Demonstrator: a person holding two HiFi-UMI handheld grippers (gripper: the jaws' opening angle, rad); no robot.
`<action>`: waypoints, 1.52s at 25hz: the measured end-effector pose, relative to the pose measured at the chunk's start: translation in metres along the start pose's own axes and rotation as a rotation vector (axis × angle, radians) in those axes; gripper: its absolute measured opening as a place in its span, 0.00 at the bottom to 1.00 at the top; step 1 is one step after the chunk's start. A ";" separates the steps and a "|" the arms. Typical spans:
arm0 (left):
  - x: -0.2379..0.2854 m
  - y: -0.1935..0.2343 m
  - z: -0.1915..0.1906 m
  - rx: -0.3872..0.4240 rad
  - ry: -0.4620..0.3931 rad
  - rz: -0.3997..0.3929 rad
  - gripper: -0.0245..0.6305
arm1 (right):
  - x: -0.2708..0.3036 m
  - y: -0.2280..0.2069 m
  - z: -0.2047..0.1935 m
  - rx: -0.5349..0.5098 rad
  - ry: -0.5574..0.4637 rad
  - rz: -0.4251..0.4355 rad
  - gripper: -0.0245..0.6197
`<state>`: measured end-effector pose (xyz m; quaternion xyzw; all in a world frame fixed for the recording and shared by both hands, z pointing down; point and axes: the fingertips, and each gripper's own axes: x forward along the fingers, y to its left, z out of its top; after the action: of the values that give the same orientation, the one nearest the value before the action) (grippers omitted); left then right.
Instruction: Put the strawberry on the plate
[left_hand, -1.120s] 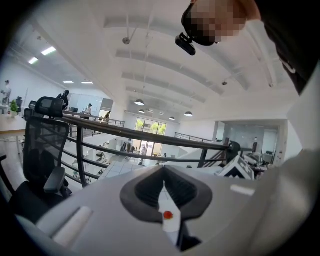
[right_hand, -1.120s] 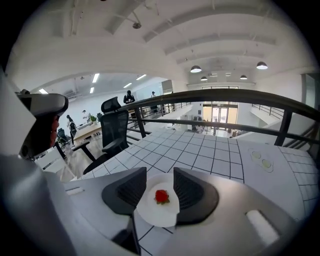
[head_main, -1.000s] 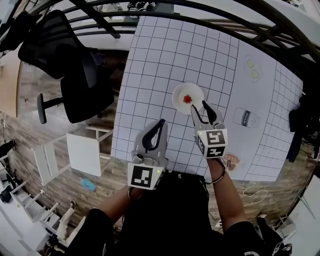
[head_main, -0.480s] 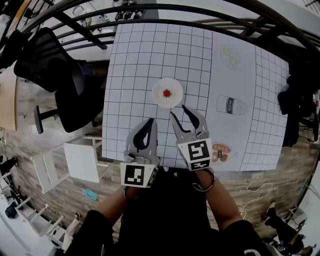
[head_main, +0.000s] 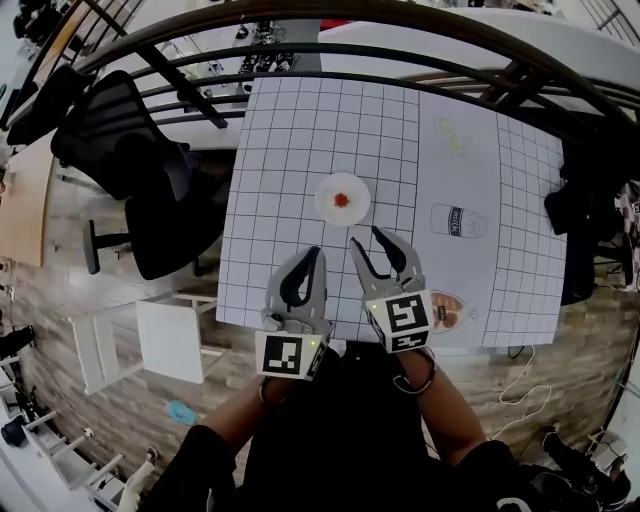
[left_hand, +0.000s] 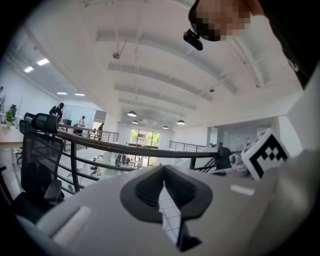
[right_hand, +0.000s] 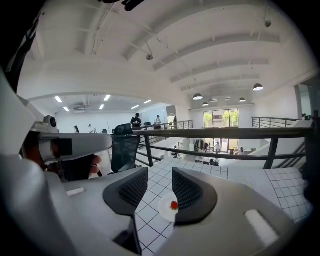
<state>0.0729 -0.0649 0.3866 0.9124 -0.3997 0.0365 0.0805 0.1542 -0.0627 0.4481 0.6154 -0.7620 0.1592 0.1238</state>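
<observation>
Where strawberry (head_main: 342, 199) tops plate (head_main: 325, 206), carton print (head_main: 452, 220) — illegible

Red strawberry (head_main: 342, 199), white plate (head_main: 325, 207), black-gridded white table (head_main: 300, 140)

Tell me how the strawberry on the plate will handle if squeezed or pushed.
The strawberry looks small and light, probably soft, so a hard squeeze would likely bruise it. Its rounded shape may let it roll on the smooth plate if pushed.
</observation>
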 end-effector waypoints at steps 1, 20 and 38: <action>-0.007 0.002 0.003 0.002 -0.005 -0.008 0.05 | -0.003 0.006 0.004 0.009 -0.008 -0.007 0.28; -0.147 0.044 0.020 -0.104 -0.043 -0.101 0.05 | -0.084 0.163 0.054 -0.036 -0.151 -0.115 0.11; -0.173 0.016 0.064 -0.031 -0.141 -0.104 0.05 | -0.137 0.177 0.073 -0.101 -0.212 -0.185 0.03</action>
<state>-0.0558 0.0381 0.3033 0.9308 -0.3571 -0.0382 0.0680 0.0109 0.0656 0.3123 0.6894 -0.7178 0.0423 0.0875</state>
